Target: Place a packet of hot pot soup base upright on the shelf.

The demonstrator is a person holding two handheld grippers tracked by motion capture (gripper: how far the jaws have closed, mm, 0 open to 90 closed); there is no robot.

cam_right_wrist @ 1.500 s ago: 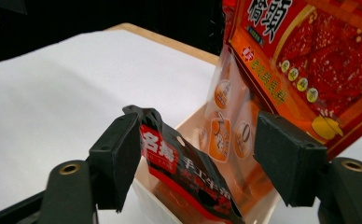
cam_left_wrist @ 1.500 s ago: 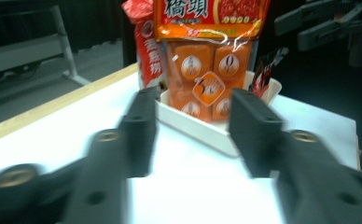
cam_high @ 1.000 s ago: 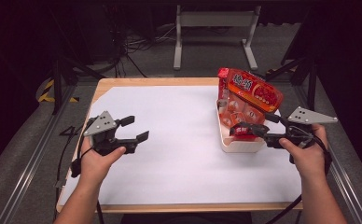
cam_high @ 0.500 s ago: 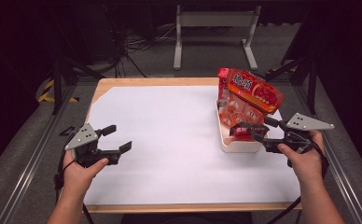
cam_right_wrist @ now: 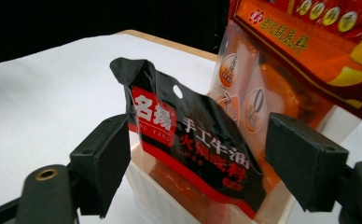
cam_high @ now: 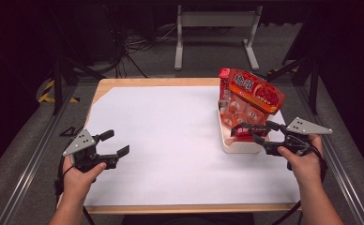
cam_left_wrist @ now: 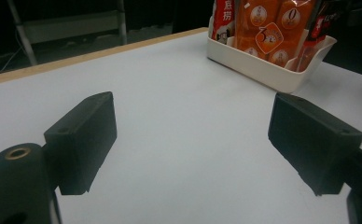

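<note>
Dark room, grey floor, cables and a metal stand behind a wooden counter (cam_high: 161, 82) covered by a white sheet (cam_high: 170, 136).

High view: a white tray (cam_high: 238, 146) sits at the sheet's right side, packed with upright snack bags. A large red and orange bag (cam_high: 255, 91) leans tall at the tray's far end; a black and red packet (cam_high: 246, 130) stands at its near end. The right tongs (cam_high: 261, 132), held in the person's right hand (cam_high: 302, 157), reach to the tray's near end with jaws spread on either side of the black and red packet. The left tongs (cam_high: 114, 143), in the left hand (cam_high: 84, 171), hover low over the sheet's left part, well apart from the tray.

Left gripper view: both black jaws stand wide apart, having just been opening, with bare white sheet between them. The tray (cam_left_wrist: 263, 70) with orange bags (cam_left_wrist: 263, 28) lies farther off, upper right.

Right gripper view: jaws open, the black and red packet (cam_right_wrist: 188, 140) upright between them; the left jaw sits just beside its edge, contact unclear, while the right jaw stands clear. The packet stands inside the tray (cam_right_wrist: 156, 196), in front of clear orange bags (cam_right_wrist: 244, 102) and the large red bag (cam_right_wrist: 309, 42).
</note>
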